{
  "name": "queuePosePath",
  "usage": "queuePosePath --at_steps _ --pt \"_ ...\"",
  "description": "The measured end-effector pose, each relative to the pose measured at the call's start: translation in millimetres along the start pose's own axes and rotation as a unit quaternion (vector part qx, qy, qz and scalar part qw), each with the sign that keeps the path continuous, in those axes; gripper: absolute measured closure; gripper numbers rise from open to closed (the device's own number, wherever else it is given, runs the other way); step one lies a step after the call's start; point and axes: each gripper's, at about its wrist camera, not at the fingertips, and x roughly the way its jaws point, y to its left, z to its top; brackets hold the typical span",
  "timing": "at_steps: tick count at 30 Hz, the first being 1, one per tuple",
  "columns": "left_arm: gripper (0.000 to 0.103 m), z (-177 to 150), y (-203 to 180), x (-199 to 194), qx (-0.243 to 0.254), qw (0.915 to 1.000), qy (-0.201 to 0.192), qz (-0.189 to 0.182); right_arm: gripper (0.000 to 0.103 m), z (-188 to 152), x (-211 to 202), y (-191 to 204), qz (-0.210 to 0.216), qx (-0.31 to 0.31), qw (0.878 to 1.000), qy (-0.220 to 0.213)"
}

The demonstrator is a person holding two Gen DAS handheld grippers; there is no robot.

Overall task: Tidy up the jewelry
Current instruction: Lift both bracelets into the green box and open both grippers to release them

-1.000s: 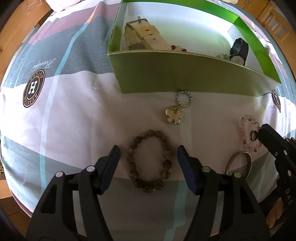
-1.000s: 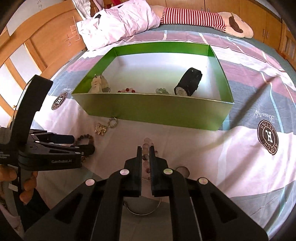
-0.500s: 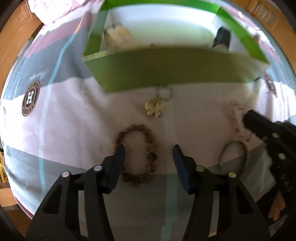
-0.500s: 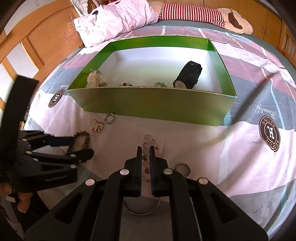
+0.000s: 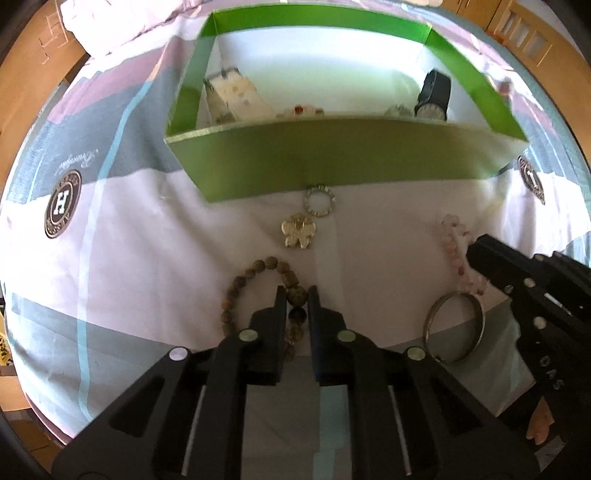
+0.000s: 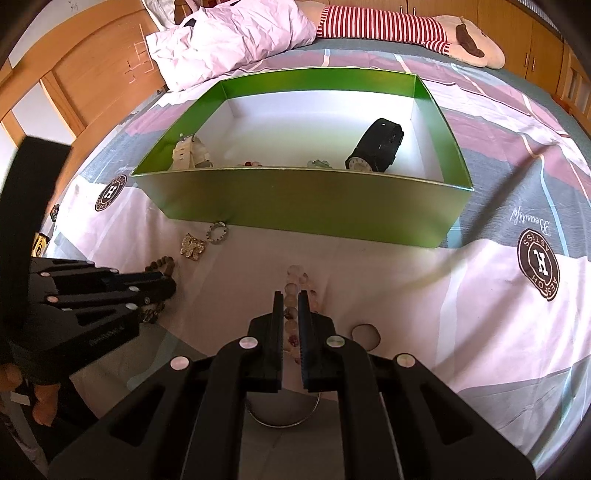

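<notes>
A green box [image 5: 332,162] [image 6: 303,199] stands on the bed and holds a cream watch [image 5: 232,96], a black watch [image 5: 432,96] [image 6: 376,146] and small beads. My left gripper [image 5: 296,295] is shut on the brown bead bracelet [image 5: 258,273], which lies on the sheet. My right gripper [image 6: 291,299] is shut on the pink bead bracelet [image 6: 297,280] [image 5: 456,243]. A silver bangle [image 5: 454,325] [image 6: 284,410], a gold flower brooch [image 5: 298,230] [image 6: 192,246] and a crystal ring [image 5: 320,201] [image 6: 218,232] lie in front of the box.
The striped bedsheet [image 6: 480,295] carries round H logos [image 5: 62,203] [image 6: 537,269]. A white pillow [image 6: 229,37] and a striped plush toy [image 6: 406,27] lie behind the box. A wooden headboard [image 6: 92,74] stands at the left.
My left gripper has moved forward and closed from wide open onto the brown bead bracelet. My right gripper stays shut on the pink bracelet.
</notes>
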Motion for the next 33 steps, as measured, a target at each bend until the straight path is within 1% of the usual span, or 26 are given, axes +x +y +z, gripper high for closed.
queuePosePath --at_steps 7,10,11,13,18,21,28,33 --pt "0.092 7.9 5.3 -24.1 -0.005 0.9992 -0.037 -0.013 0.096 1.2 -4.3 -2.3 -0.002 0.006 1.0 -0.012" --pt "0.092 8.0 8.4 -27.6 -0.005 0.999 -0.042 -0.013 0.096 2.4 -6.2 -3.5 -0.003 0.01 1.0 -0.017" --pt "0.092 13.1 3.7 -22.3 -0.007 0.999 -0.043 -0.012 0.096 3.0 -7.2 -3.9 -0.004 0.011 1.0 -0.019" --pt "0.092 12.9 8.0 -24.9 -0.011 0.9989 -0.044 -0.011 0.096 5.1 -11.4 -5.8 -0.007 0.013 1.0 -0.028" --pt "0.092 17.1 12.0 -34.2 -0.021 0.9977 -0.061 -0.021 0.096 11.1 -24.7 -16.1 -0.011 0.03 0.998 -0.053" --pt "0.092 19.2 8.5 -41.9 -0.015 0.9967 -0.078 -0.02 0.096 11.9 -25.8 -19.8 -0.014 0.036 0.998 -0.056" --pt "0.092 21.7 0.5 -47.9 -0.008 0.9954 -0.092 -0.027 0.096 11.4 -27.7 -17.4 -0.013 0.032 0.998 -0.059" --pt "0.092 22.6 -0.1 -49.8 -0.008 0.9949 -0.099 -0.016 0.096 11.7 -30.9 -17.5 -0.015 0.03 0.997 -0.066"
